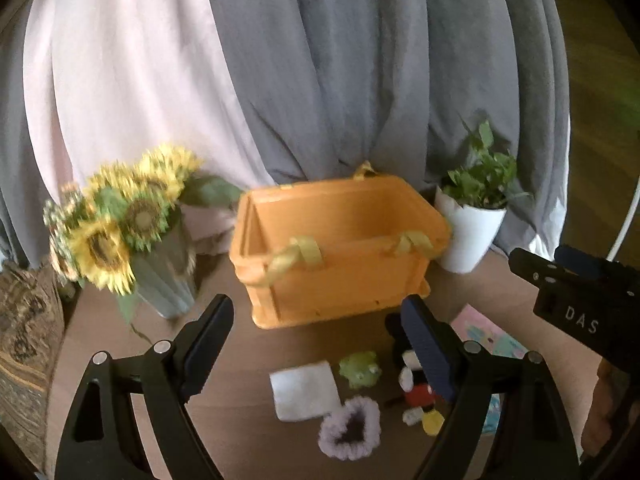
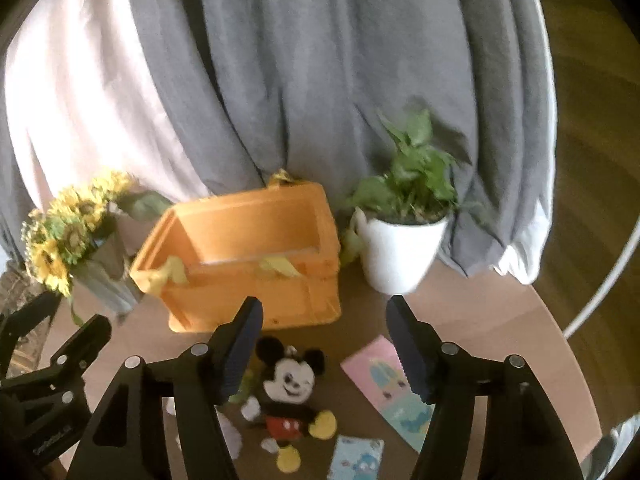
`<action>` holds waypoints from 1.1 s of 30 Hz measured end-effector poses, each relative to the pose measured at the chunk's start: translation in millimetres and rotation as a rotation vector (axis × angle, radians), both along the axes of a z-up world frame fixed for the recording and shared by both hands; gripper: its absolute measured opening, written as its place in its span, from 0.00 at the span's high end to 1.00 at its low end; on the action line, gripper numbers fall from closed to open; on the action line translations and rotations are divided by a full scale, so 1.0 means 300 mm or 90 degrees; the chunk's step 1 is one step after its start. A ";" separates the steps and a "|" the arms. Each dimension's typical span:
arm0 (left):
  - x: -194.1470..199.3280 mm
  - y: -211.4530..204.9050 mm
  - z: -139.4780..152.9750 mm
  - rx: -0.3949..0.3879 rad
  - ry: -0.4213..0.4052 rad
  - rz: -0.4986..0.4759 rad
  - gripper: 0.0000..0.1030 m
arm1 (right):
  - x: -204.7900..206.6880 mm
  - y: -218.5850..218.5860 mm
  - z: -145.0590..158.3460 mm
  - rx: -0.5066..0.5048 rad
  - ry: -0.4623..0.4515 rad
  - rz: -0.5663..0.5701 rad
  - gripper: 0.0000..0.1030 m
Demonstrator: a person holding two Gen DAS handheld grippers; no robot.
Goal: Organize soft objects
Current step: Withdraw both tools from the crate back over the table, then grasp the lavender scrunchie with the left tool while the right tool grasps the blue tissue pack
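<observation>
Mickey Mouse plush (image 2: 289, 400) lies on its back on the round table (image 2: 480, 320), just below the right gripper (image 2: 324, 354), whose jaws stand wide apart and empty; it looks light and squashy, best pinched across the red-shorted body. The left gripper (image 1: 316, 344) also gapes empty above a white cloth (image 1: 305, 390), green frog toy (image 1: 360, 368) and purple scrunchie (image 1: 350, 428). The orange bin (image 2: 256, 256) stands beyond. Both views are blurred; the right view's finger hides the frog.

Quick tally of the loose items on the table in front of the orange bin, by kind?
Plush toys: 2 (mouse doll, green frog)
Folded white cloths: 1
Purple scrunchies: 1
Flat printed packs: 2 (pink, blue)
Total: 6
Orange bin: nothing visible inside.
</observation>
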State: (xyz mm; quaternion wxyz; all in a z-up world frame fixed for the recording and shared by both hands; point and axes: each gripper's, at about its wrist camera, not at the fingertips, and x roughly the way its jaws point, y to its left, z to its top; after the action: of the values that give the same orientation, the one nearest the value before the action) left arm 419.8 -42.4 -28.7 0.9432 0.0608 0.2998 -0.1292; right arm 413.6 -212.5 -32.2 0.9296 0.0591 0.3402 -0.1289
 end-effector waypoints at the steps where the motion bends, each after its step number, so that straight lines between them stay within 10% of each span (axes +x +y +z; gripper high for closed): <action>1: -0.009 0.002 -0.022 -0.003 0.009 -0.005 0.16 | -0.012 0.000 -0.011 0.003 0.001 -0.006 0.36; 33: 0.011 -0.045 -0.477 0.058 0.282 -0.056 0.16 | -0.108 -0.055 -0.528 0.125 0.303 -0.085 0.35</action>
State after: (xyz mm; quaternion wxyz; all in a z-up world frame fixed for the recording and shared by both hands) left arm 423.1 -55.8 -171.9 0.8440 0.0864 0.5023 -0.1668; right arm 381.1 -228.9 -190.7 0.8026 0.1396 0.5556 -0.1665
